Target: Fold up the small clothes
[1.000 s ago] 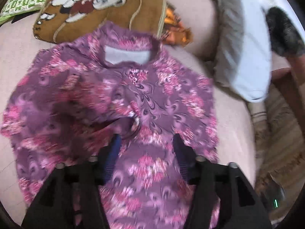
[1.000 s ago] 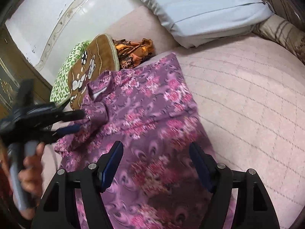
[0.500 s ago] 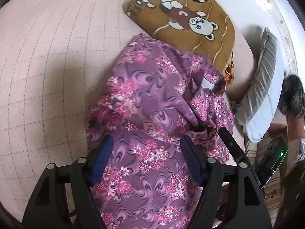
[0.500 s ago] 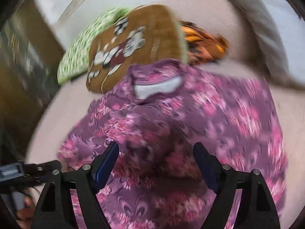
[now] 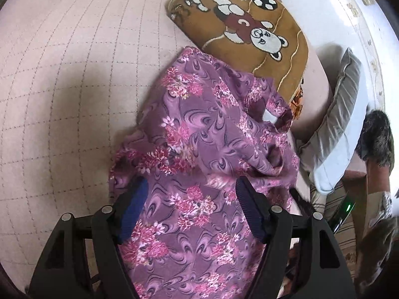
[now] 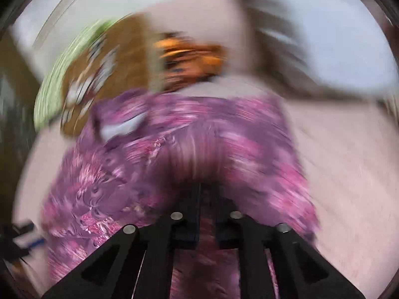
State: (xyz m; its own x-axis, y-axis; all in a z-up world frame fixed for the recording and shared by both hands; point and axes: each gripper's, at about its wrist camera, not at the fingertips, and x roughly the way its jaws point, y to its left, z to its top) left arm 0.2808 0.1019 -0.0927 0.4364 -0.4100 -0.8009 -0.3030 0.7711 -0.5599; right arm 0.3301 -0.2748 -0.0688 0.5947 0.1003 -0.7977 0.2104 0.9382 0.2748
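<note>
Left tongs (image 5: 190, 194): jaws apart, having just widened; the purple floral garment (image 5: 209, 129) lies under and between them, pads not pressing it.
Right tongs (image 6: 207, 211): jaws just drawn together, pinching a fold of the garment; view blurred.
Garment: spread on the pink quilted bed (image 5: 69, 79), reaching ahead of both tongs.
Bear cushion (image 5: 251, 32): beyond the garment's far end.
Grey pillow (image 5: 336, 134): right of the left tongs.

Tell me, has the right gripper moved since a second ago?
Yes. The right gripper has swung left toward the brown teddy cushion, away from the grey pillow; its jaws have just been closing on the purple floral garment.
</note>
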